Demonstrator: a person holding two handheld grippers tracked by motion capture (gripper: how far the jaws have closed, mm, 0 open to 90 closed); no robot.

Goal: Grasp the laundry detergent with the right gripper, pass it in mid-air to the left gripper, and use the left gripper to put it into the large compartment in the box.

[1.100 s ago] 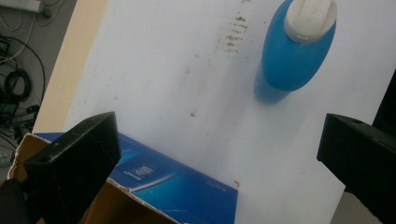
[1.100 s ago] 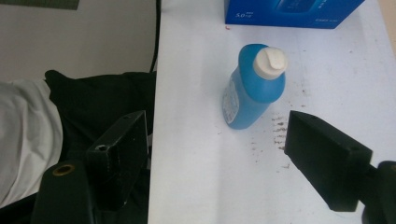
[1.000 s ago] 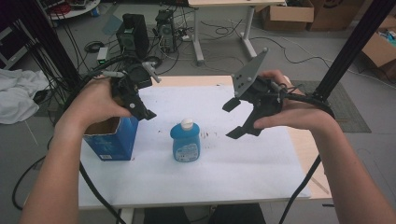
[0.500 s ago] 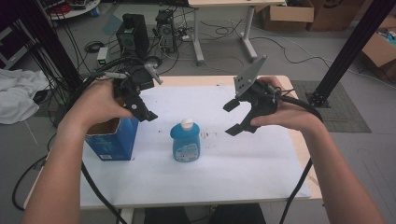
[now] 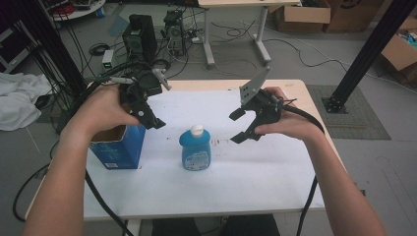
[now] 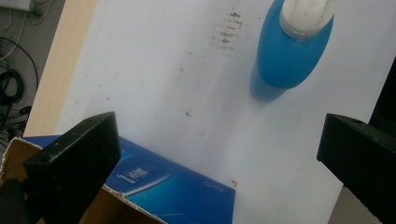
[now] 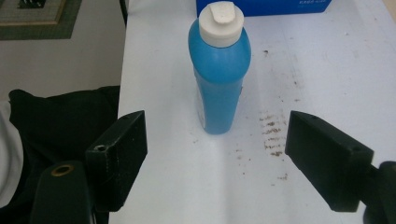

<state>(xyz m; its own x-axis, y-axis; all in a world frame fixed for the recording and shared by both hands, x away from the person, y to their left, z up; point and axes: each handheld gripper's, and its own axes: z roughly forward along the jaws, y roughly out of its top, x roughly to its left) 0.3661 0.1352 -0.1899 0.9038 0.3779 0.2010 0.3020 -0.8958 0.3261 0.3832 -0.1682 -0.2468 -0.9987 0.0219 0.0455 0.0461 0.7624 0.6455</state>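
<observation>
Blue and white-capped, the bottle (image 5: 195, 148) stands upright near the middle of the white table (image 5: 255, 182), well apart from both grippers. To its left sits an open blue box (image 5: 118, 147).

The right gripper (image 5: 239, 126) hangs above the table to the right of the bottle, held in a hand whose forearm comes in from the lower right; its jaws point left and down toward the bottle. In the right gripper view the jaws stand wide apart with nothing between the pads, and the bottle (image 7: 219, 70) stands ahead of them, untouched.

The left gripper (image 5: 150, 118) hovers over the box's far right corner, the hand curled over it, the forearm rising from the lower left. In the left gripper view its jaws gape wide and hold nothing; the box (image 6: 168, 191) lies below, the bottle (image 6: 294, 46) farther off.
</observation>
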